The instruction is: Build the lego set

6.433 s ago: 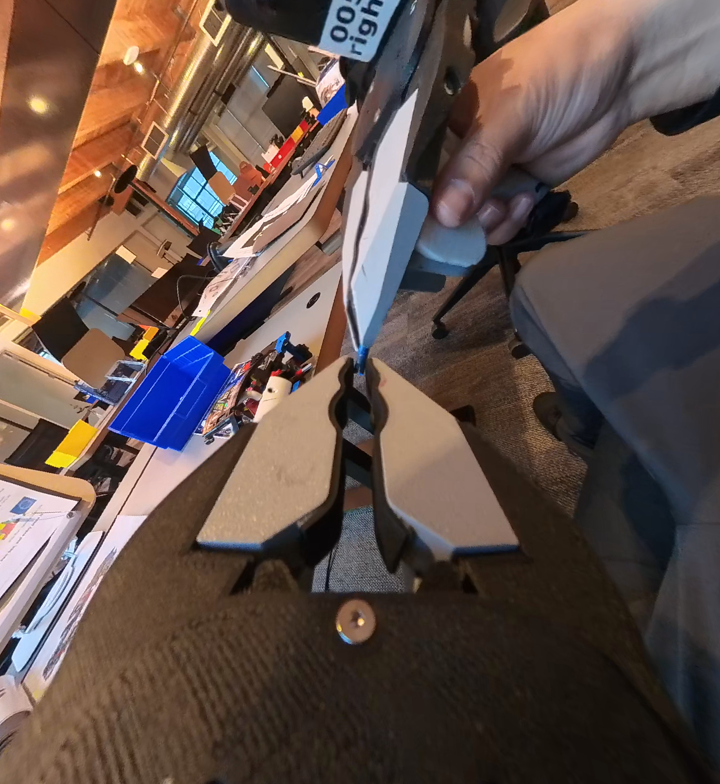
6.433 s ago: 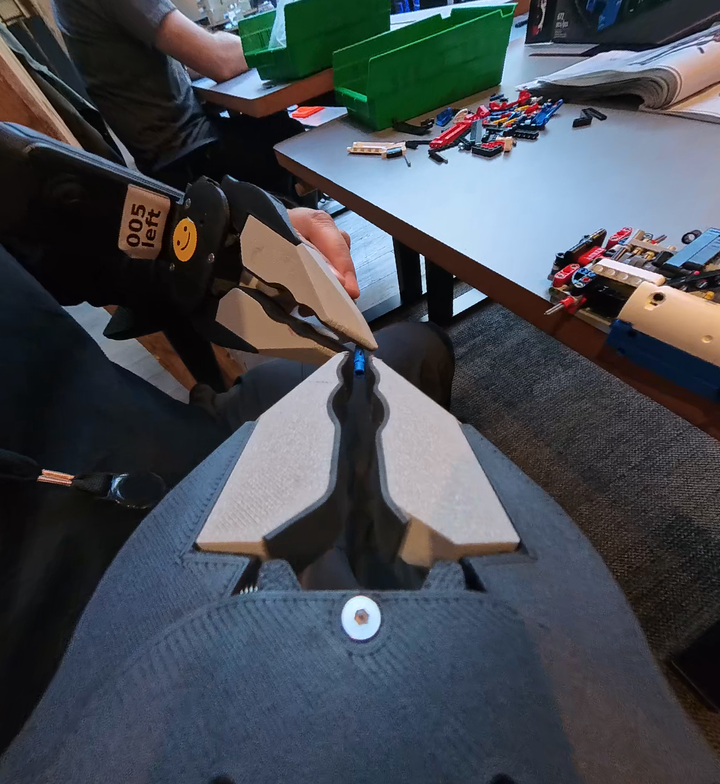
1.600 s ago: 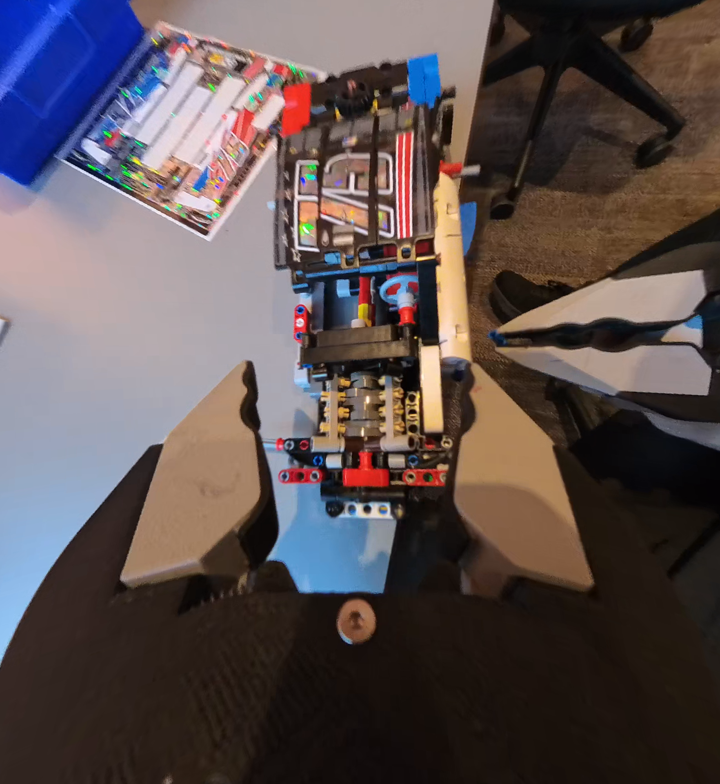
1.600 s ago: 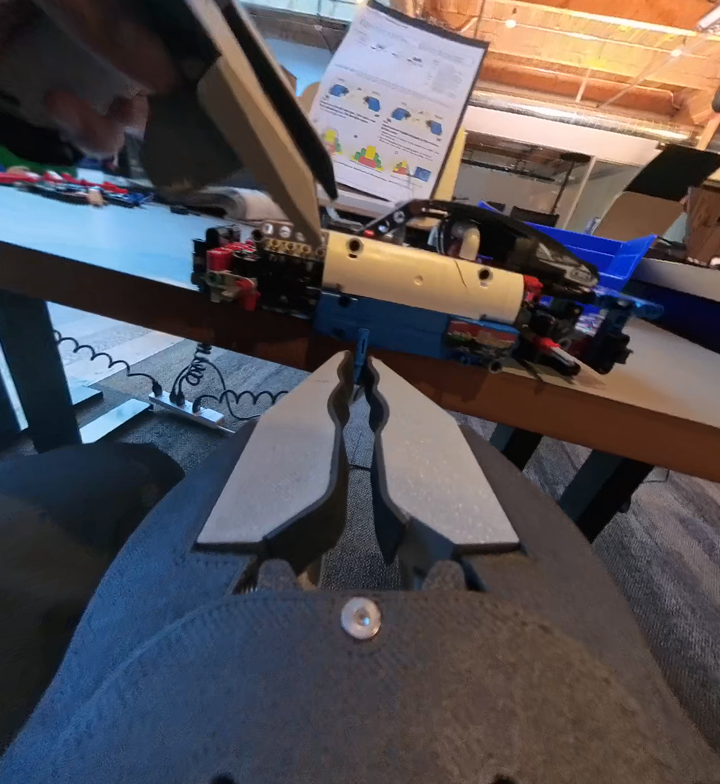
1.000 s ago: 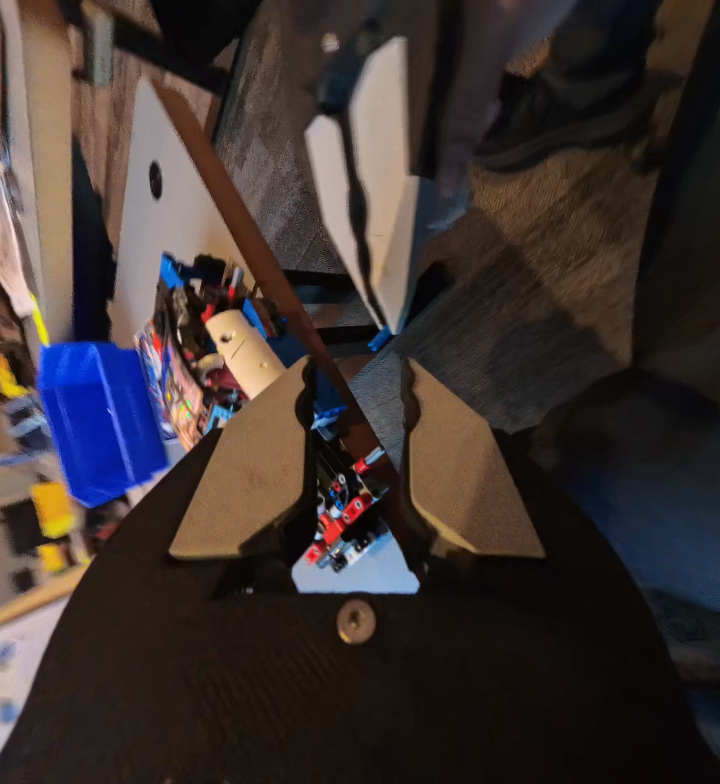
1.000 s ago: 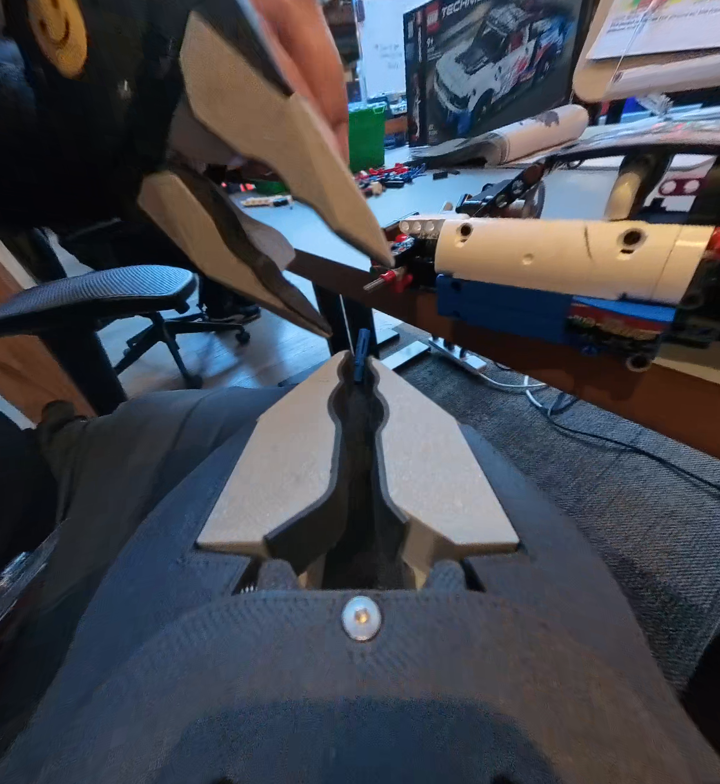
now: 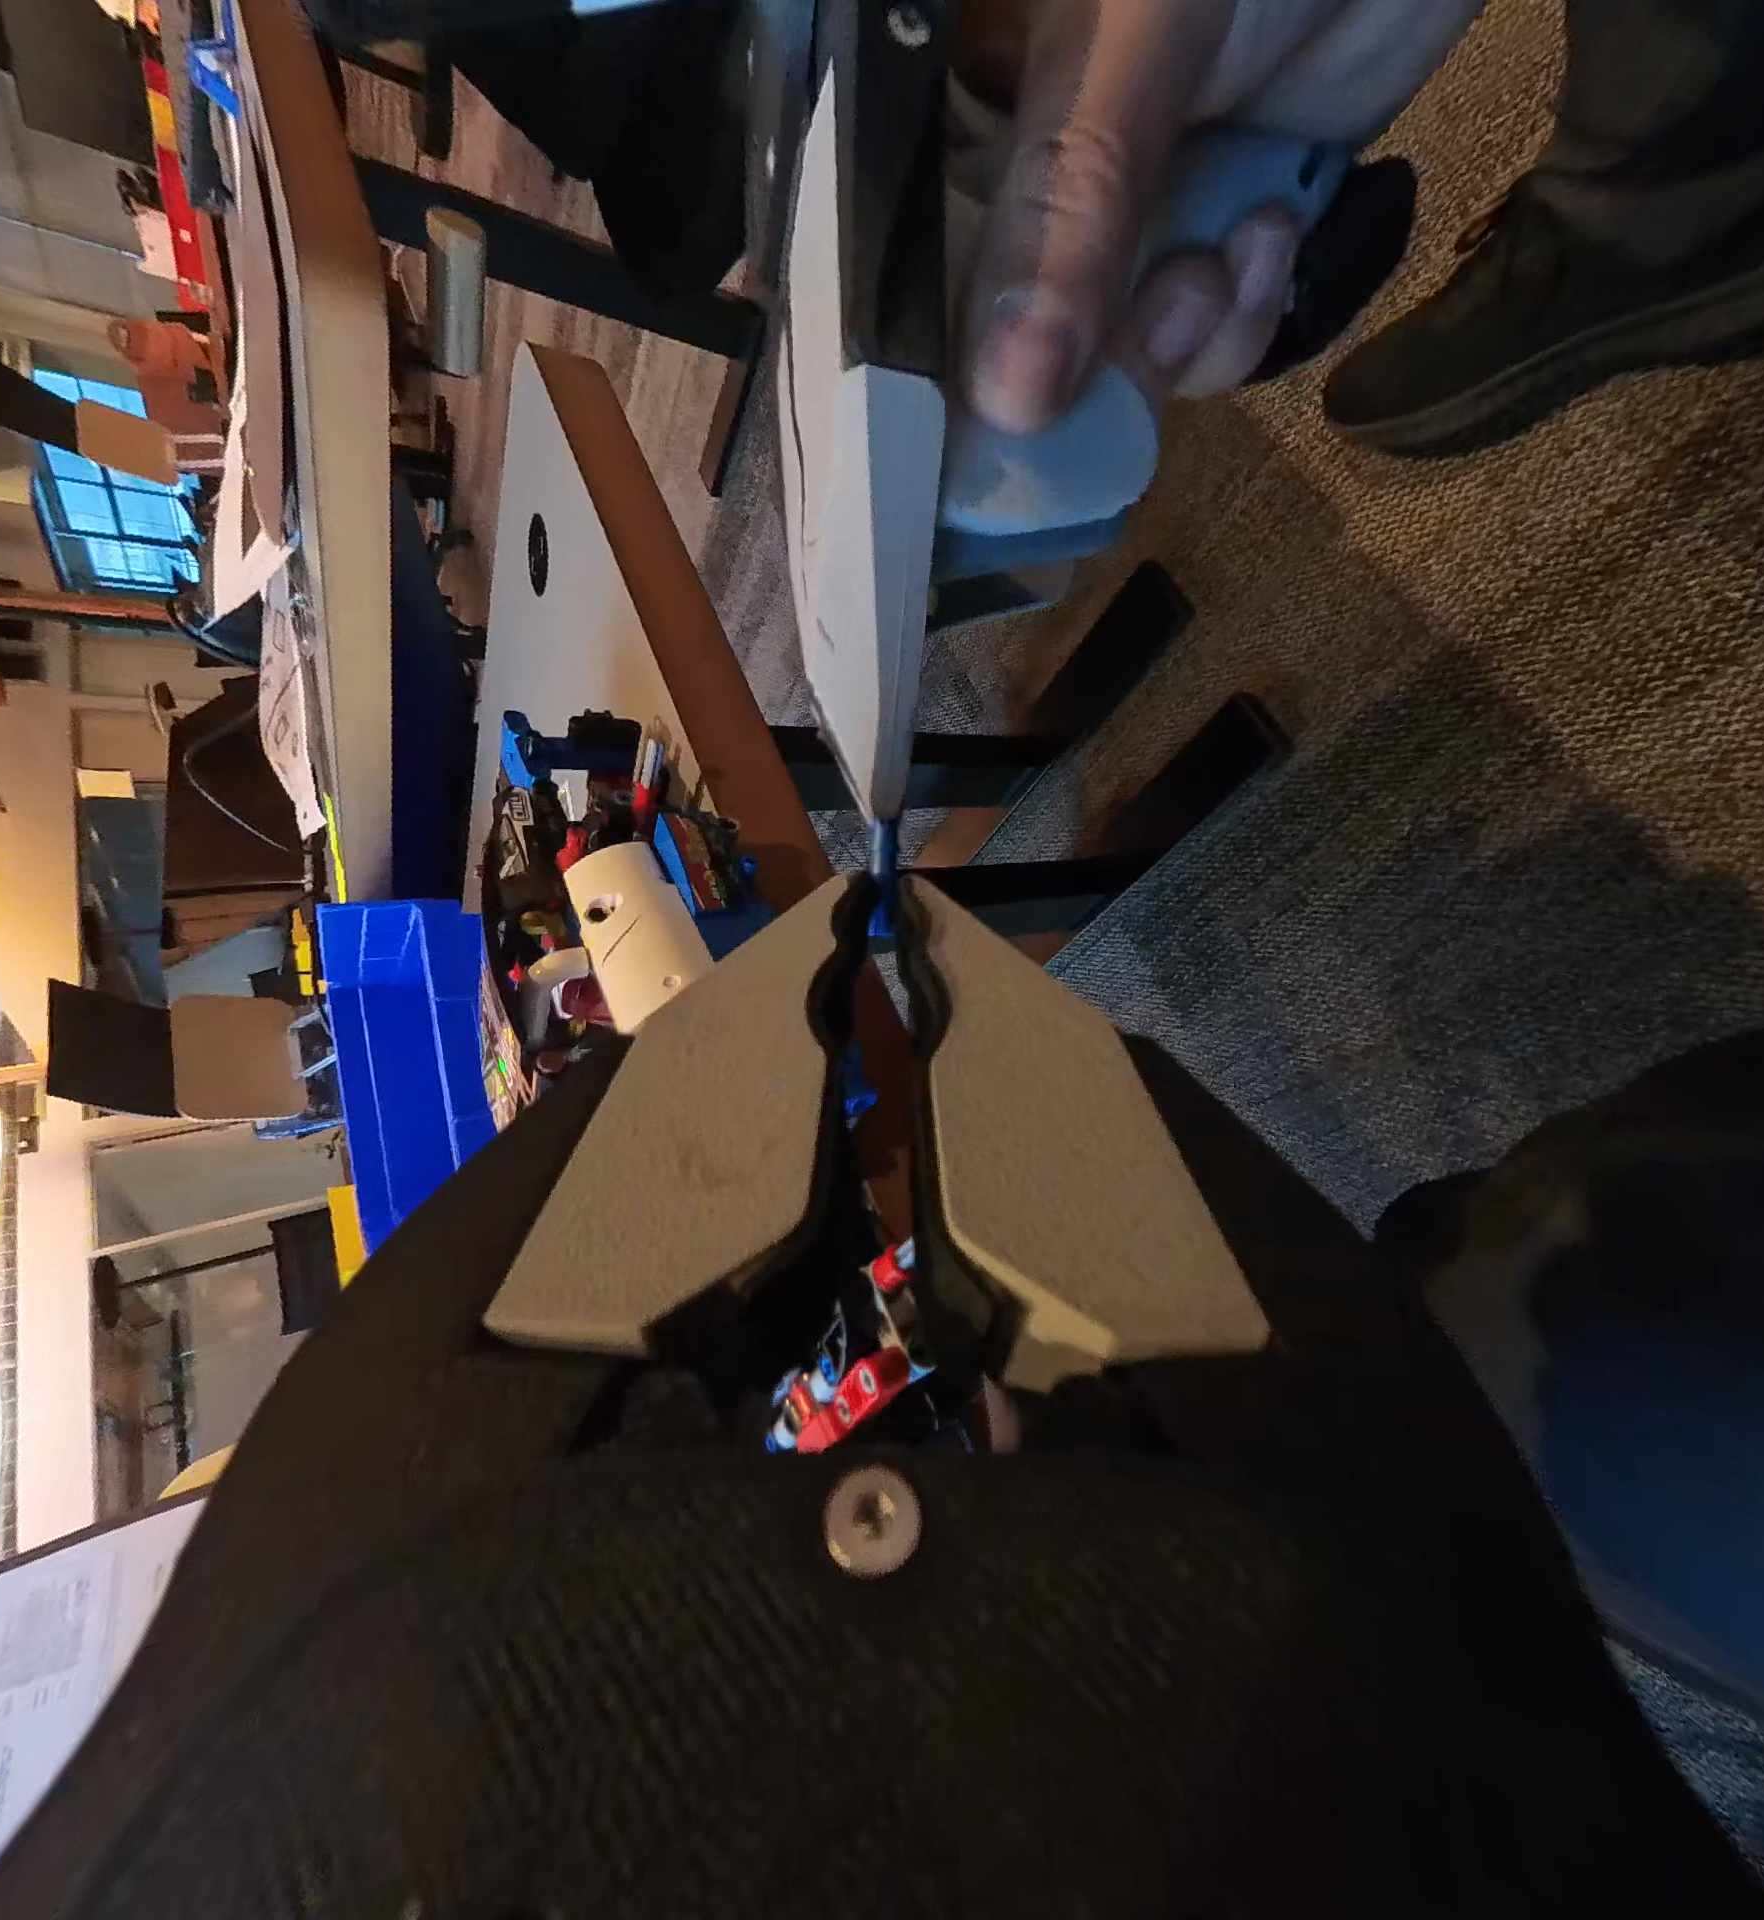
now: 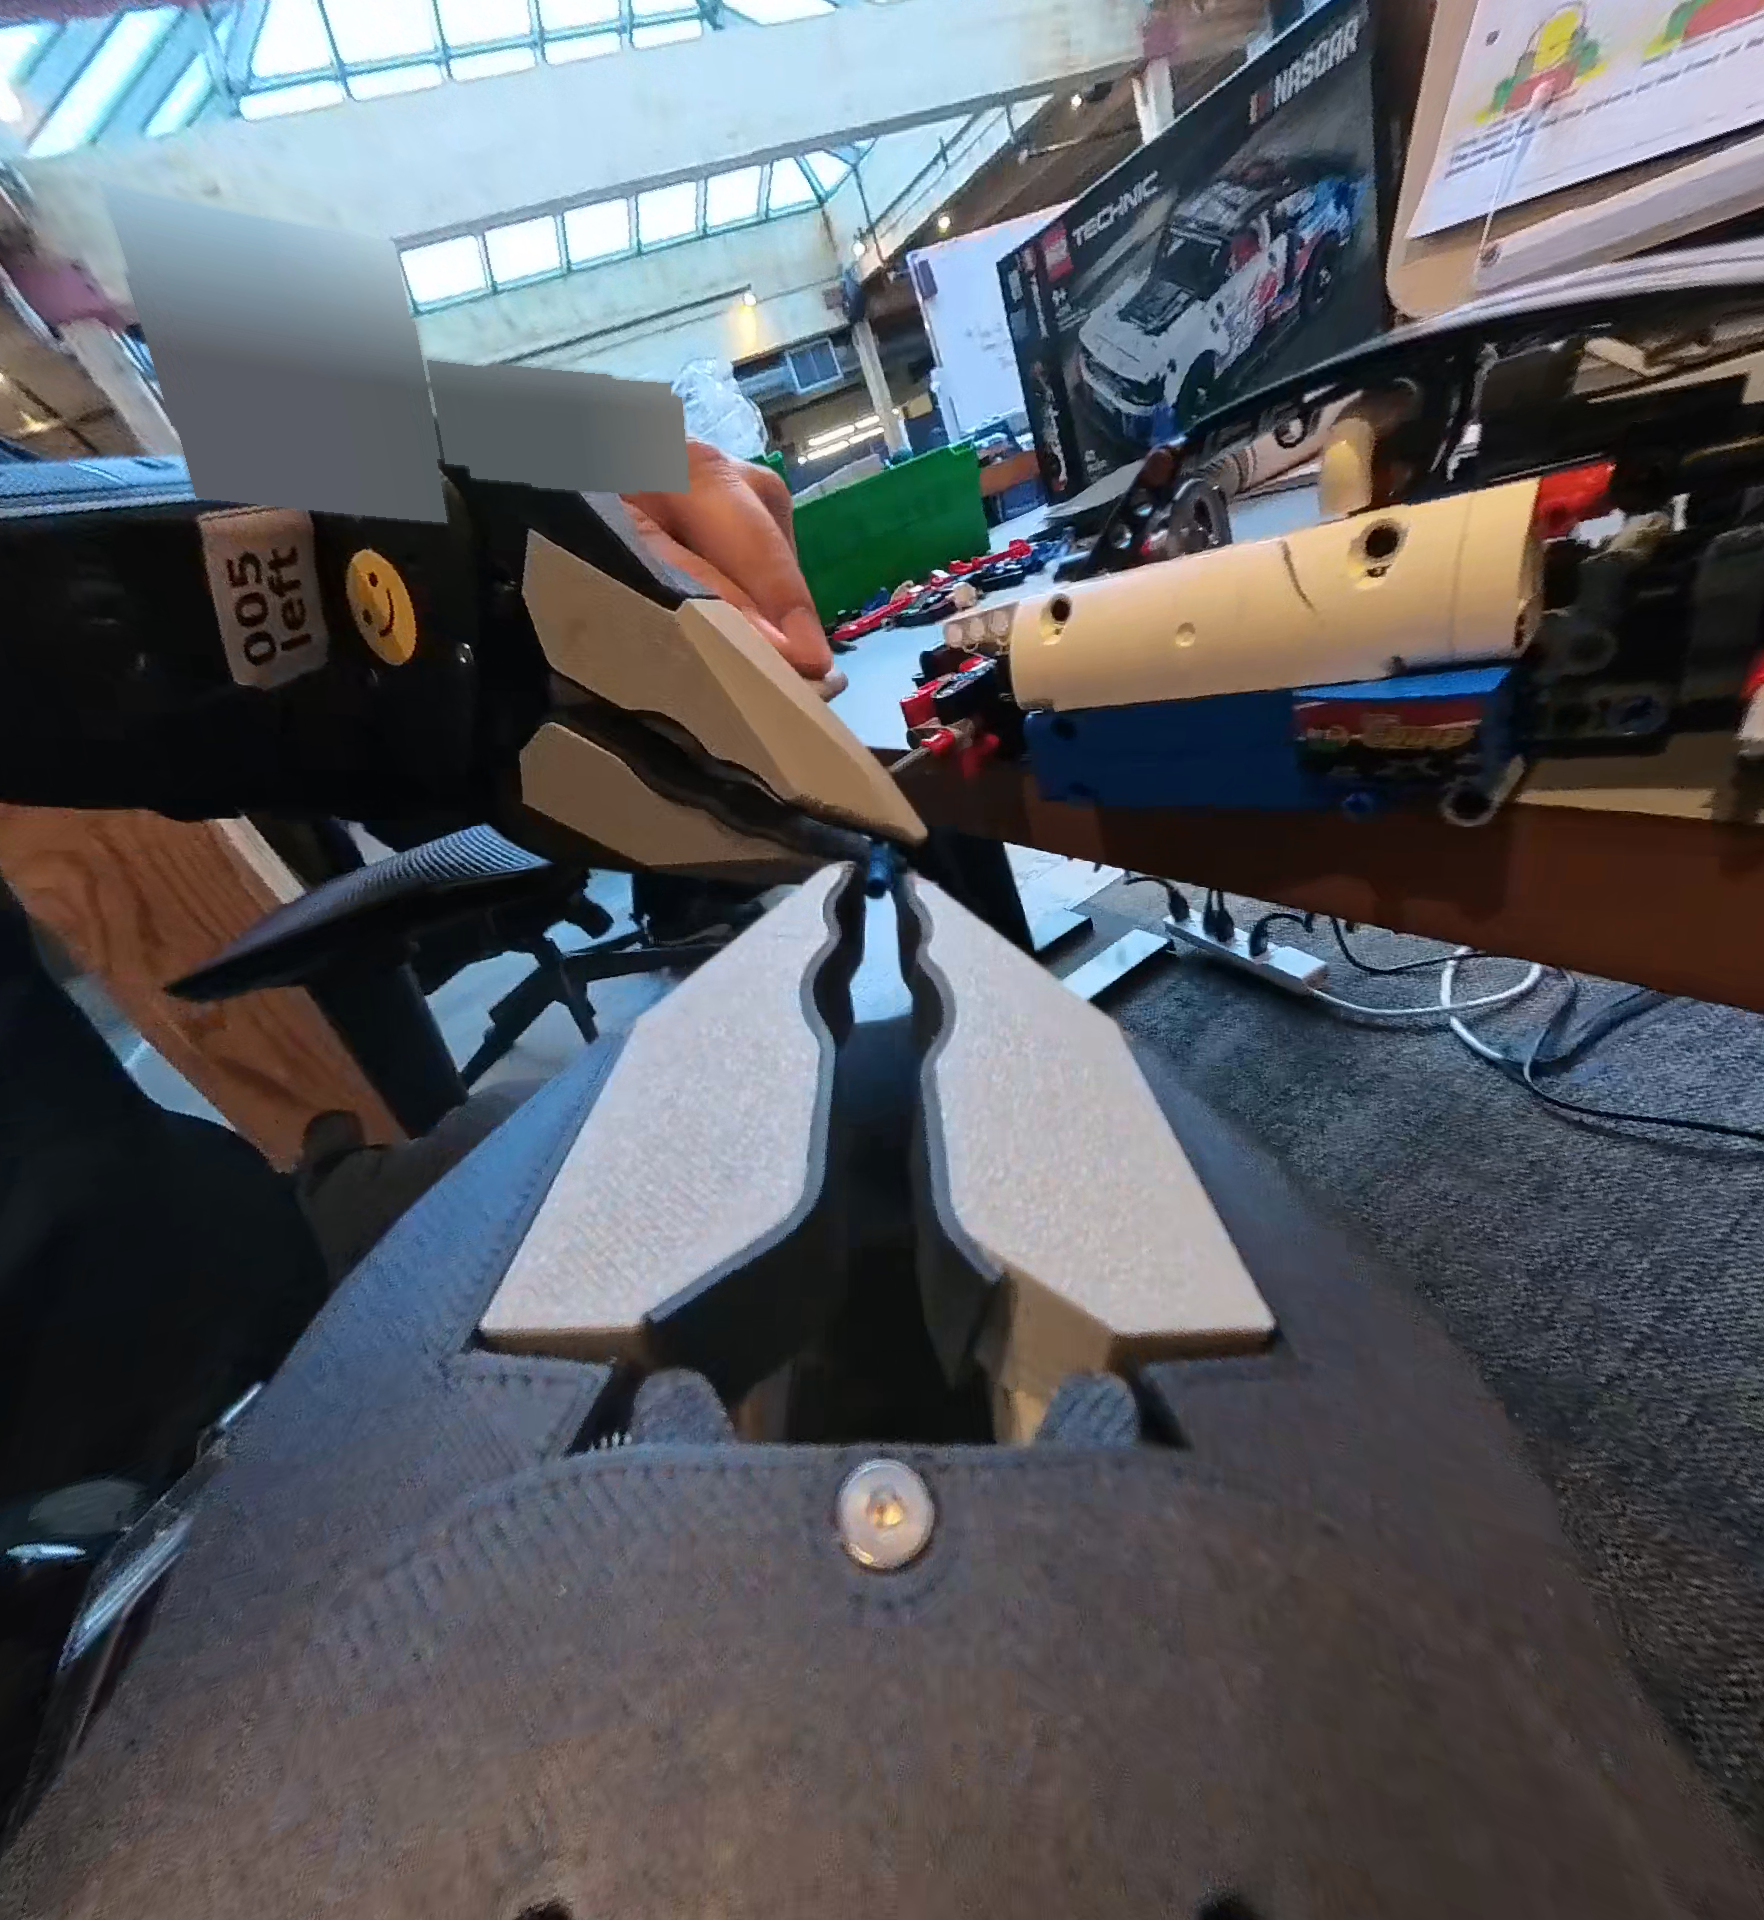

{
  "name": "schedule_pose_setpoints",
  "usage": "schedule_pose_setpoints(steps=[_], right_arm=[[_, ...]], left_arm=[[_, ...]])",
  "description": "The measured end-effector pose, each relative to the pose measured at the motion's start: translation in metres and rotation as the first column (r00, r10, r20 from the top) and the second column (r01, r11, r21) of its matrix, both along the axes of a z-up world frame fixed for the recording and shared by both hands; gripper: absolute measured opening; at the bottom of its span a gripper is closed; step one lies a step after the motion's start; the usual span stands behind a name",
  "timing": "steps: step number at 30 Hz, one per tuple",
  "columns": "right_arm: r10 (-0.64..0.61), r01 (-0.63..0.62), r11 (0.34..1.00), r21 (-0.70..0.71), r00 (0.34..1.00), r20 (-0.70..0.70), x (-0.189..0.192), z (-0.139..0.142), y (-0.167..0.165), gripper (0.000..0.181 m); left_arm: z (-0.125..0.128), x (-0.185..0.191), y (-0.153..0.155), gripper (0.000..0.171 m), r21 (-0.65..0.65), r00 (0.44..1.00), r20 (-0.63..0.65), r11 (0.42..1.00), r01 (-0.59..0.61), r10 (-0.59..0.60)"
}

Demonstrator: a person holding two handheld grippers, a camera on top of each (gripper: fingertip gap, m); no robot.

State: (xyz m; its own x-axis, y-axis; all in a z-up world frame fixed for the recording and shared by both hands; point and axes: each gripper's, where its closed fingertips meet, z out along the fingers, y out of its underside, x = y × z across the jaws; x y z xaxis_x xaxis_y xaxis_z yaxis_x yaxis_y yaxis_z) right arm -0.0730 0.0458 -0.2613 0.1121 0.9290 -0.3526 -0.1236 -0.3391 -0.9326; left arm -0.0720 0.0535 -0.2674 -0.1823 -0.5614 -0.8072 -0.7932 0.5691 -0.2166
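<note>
A small blue pin [image 8: 878,862] sits between the tips of both grippers, held over the carpet below the table edge. My right gripper [image 8: 876,883] is shut on one end of it. My left gripper [image 7: 878,891] is shut on the other end, where the pin [image 7: 883,868] shows blue between its fingertips. The two grippers meet tip to tip. In the right wrist view the left gripper [image 8: 883,836] comes in from the left. The lego car [image 8: 1273,613], white and blue, lies along the table's edge [image 8: 1377,883]. It also shows in the left wrist view [image 7: 639,935].
A blue bin [image 7: 400,1049] stands beside the car. A green bin [image 8: 888,530], loose parts [image 8: 919,603] and the set's box [image 8: 1200,260] are farther back on the table. An office chair [image 8: 390,914] is at the left. A power strip with cables [image 8: 1262,961] lies on the carpet. Left and right tips are no more than a few centimetres apart.
The left gripper has closed from half open and swung round so its tips meet the right gripper's tips at the blue pin. The right gripper has kept the pin throughout.
</note>
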Motion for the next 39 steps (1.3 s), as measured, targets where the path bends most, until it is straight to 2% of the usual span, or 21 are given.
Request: schedule_pose_setpoints(steps=[9,13,24,34,36,37,38,39], right_arm=[[-0.002,0.002,1.000,0.014,1.000,0.004,-0.002,0.002,-0.001,0.009],[-0.005,0.005,1.000,0.030,1.000,0.019,-0.006,0.000,-0.002,0.003],[-0.039,0.039,0.999,0.009,0.999,0.001,-0.009,0.002,0.004,0.003],[-0.098,0.097,0.995,0.033,0.995,0.012,-0.012,0.002,0.009,0.003],[-0.122,0.122,0.991,0.049,0.993,0.002,-0.013,0.004,0.011,0.003],[-0.142,0.142,0.988,0.063,0.990,0.007,-0.014,0.003,0.012,0.003],[-0.172,0.170,0.982,0.081,0.985,0.020,-0.015,0.000,0.014,0.003],[-0.196,0.191,0.977,0.098,0.980,0.035,-0.017,-0.003,0.015,0.003]], left_arm=[[0.000,-0.001,-0.001,0.002,0.010,1.000,0.006,1.000,0.000,0.000],[0.001,-0.001,-0.001,0.002,0.013,1.000,0.008,1.000,0.000,0.000],[0.001,-0.003,0.004,0.002,0.046,1.000,-0.008,0.999,-0.013,0.013],[0.002,-0.004,0.009,0.002,0.057,0.997,0.019,0.996,-0.071,0.070],[0.004,-0.005,0.010,0.002,0.020,0.994,0.048,0.995,-0.100,0.099],[0.003,-0.007,0.010,0.003,-0.021,0.991,0.061,0.992,-0.122,0.123],[0.003,-0.010,0.011,0.012,-0.072,0.984,0.083,0.986,-0.149,0.155],[0.005,-0.014,0.012,0.027,-0.137,0.972,0.113,0.972,-0.190,0.206]])
